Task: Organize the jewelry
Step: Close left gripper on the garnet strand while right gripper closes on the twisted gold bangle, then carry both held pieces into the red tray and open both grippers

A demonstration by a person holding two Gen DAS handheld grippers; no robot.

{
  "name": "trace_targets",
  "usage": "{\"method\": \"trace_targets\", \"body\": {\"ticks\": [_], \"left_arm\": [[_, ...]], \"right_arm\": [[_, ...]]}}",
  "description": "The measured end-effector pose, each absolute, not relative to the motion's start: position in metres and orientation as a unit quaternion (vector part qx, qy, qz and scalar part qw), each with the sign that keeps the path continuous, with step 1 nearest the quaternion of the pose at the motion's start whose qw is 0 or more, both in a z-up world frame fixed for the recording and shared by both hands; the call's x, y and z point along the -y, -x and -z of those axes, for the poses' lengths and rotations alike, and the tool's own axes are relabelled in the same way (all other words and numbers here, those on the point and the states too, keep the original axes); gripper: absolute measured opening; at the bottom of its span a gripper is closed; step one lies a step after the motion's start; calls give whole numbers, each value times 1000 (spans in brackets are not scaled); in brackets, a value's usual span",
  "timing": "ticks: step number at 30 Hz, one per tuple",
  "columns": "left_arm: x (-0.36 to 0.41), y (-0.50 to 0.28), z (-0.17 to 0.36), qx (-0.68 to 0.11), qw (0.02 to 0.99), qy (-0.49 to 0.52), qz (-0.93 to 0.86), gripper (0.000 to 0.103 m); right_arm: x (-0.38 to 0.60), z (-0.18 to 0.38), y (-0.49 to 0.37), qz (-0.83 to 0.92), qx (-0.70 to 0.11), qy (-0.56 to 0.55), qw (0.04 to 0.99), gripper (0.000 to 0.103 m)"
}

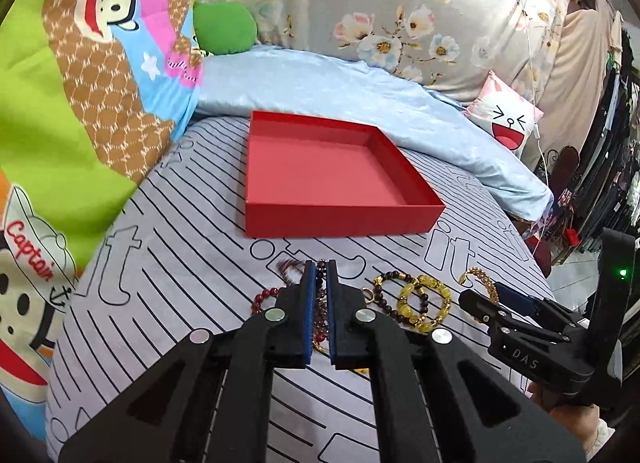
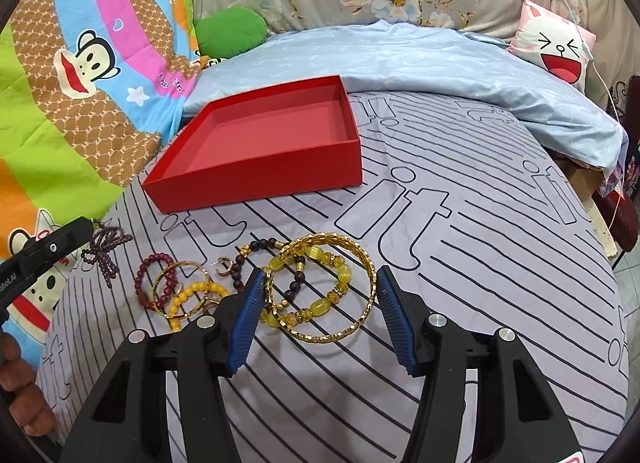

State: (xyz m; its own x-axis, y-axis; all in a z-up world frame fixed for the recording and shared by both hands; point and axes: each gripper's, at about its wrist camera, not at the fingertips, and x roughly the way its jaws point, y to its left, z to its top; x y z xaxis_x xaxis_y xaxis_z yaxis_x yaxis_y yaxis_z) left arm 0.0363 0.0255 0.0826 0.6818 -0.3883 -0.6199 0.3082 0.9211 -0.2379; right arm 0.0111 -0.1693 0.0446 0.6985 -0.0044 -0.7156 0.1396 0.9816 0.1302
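An empty red box (image 1: 320, 167) sits on the striped bedsheet; it also shows in the right wrist view (image 2: 260, 143). Several bracelets lie in a pile in front of it. My left gripper (image 1: 321, 267) is shut on a dark purple bead string (image 1: 320, 275), which the right wrist view shows hanging from its tip (image 2: 104, 251). My right gripper (image 2: 320, 283) is open, its fingers either side of a gold bangle (image 2: 324, 291) that lies over a yellow bead bracelet (image 2: 316, 303). A dark red bead bracelet (image 2: 154, 283) and an orange bead bracelet (image 2: 192, 295) lie to the left.
A light blue quilt (image 2: 420, 59) is bunched behind the box. A cartoon monkey blanket (image 1: 80, 83) rises on the left. A green cushion (image 2: 230, 31) and a white-pink face pillow (image 2: 554, 45) sit at the back. The bed edge drops off on the right.
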Motion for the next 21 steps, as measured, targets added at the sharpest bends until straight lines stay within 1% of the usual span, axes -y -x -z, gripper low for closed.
{"method": "trace_targets", "body": {"ticks": [12,16,21], "left_arm": [[-10,-59,-97,-340,919,40,197,5],[-3,-89,-101,-340,919,32,196,5],[3,-139,-108,-336,922,24,192,5]], "right_arm": [[173,-66,-26,24,-366,-80,927,55],[179,-75,-54,6,-362,-86,928,55],[190,-93,-113,-15,-360,-93,928,55]]}}
